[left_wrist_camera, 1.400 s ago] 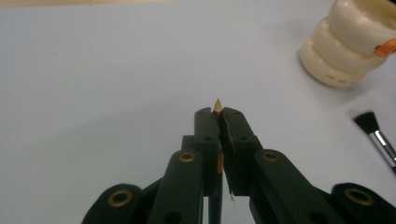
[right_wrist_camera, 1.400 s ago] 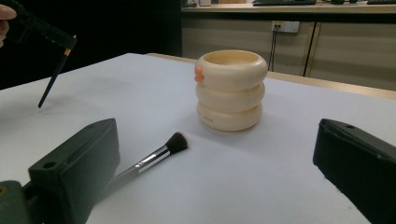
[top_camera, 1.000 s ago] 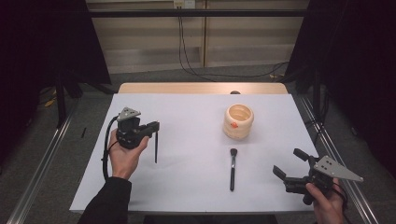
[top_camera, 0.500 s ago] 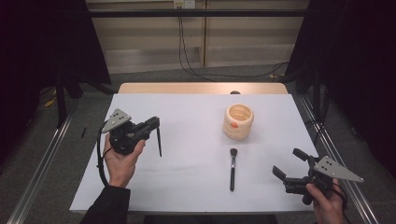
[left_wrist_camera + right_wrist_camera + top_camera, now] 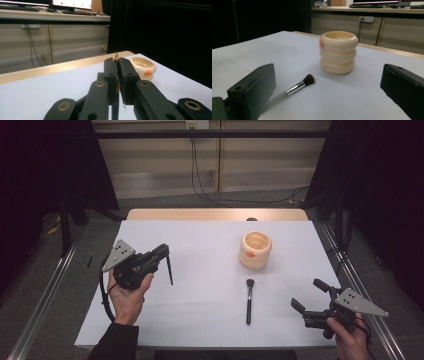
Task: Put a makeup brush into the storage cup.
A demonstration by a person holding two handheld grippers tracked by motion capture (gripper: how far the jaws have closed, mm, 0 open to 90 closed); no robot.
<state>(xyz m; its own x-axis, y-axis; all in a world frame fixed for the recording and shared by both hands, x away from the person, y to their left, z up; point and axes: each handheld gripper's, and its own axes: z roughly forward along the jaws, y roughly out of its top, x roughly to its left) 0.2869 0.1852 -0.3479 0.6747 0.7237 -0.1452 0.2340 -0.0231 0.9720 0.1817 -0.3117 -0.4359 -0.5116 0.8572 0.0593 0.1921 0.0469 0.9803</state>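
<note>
1. The left claw (image 5: pixel 165 254) is held clamped on a thin dark pencil (image 5: pixel 170 271) (gold tip up) above the desk (image 5: pixel 210 245).
2. A makeup brush (image 5: pixel 248 295) is laid before the cream holder (image 5: pixel 255 250).
3. The right claw (image 5: pixel 310 295) is kept wide open, empty.

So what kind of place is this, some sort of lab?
Probably a lab or office workroom: a white-covered table between metal rails, wall sockets with hanging cables, and a desk with monitors and keyboards behind.

White table sheet (image 5: pixel 210 245) lying over a wooden tabletop (image 5: pixel 215 214), metal rails (image 5: pixel 45 305) running along both sides, cables (image 5: pixel 200 180) hanging at the far wall, monitors and keyboards (image 5: pixel 27 7) sitting on a far desk.
</note>
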